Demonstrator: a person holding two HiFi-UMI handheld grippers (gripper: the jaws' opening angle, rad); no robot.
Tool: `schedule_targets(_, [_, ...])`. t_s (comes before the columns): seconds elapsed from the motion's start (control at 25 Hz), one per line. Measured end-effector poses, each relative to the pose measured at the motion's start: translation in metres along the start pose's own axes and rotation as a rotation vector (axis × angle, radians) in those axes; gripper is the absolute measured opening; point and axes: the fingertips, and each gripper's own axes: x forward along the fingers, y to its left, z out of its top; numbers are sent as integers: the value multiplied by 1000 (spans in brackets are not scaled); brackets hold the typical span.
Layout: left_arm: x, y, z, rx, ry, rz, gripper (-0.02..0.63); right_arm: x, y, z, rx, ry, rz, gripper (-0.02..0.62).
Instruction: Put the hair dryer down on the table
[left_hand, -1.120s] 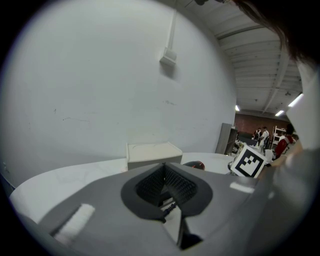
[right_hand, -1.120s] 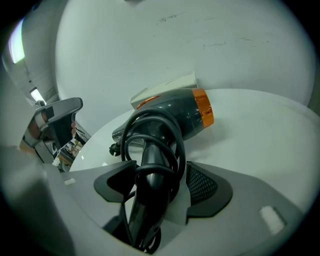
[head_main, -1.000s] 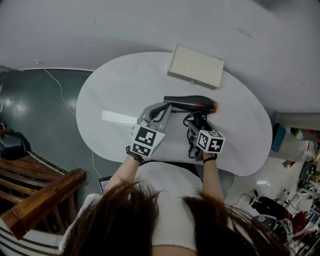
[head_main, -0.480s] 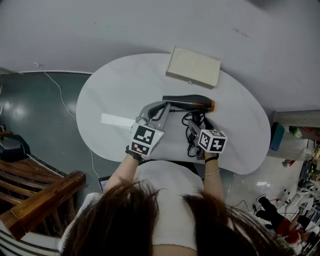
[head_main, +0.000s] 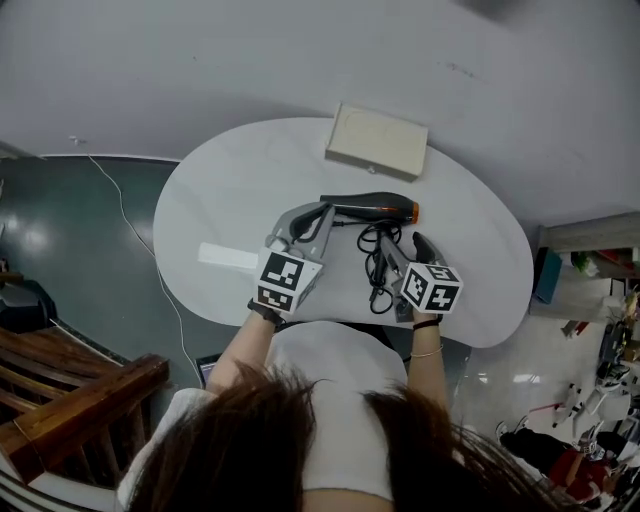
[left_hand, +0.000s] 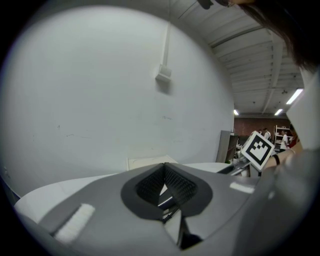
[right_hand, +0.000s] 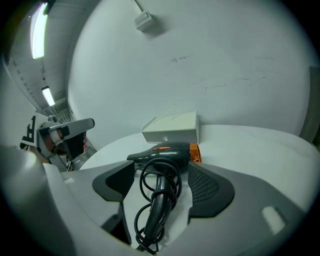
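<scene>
Item 1, hair dryer (head_main: 372, 208): we record it lying flat on the white tabletop (head_main: 230, 190), a little toward 1 o'clock from the middle. Its dark body runs across from 9 to 3 o'clock, with the orange-ringed end at 3 o'clock. The handle points toward 6 o'clock, and the black cord (head_main: 378, 262) is looped round it in loose coils.

Item 2, right tool (head_main: 400, 248): we log it at 6 o'clock of the dryer, released. Its jaws have just been opening and stand wide apart. In the right gripper view the handle and cord show in the gap between the two dark pads, and neither pad presses on them.

Item 3, left tool (head_main: 322, 212): we note it at 7 o'clock of the dryer, just beside its 9 o'clock end. It is clenched, the ribbed pads meeting at the tips with nothing between them.

Item 4, pale flat box (head_main: 377, 141): we place it at the tabletop's 12 o'clock edge, apart from the dryer.

Item 5, white strip (head_main: 228, 257): we place it flat at 8 o'clock on the tabletop, beside the left tool's marker cube (head_main: 283, 282).
</scene>
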Motion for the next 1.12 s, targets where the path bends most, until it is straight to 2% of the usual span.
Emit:
schedule_targets(0.12, [-7,-4,8,2,-25,7,58,-16,6,19,-39,-51,7,311])
schedule_targets(0.4, [-27,-8,33,8,-91,42,58,-61,32,79,-127,-244,54,310])
schedule_targets(0.68, [-43,-12,60,33,-158,57,58,-95,58,115,-219,-372,95,284])
schedule_targets(1.12, [-55,-9,82,43,-213,69,58,-122,80,141,-281,-513,133,97])
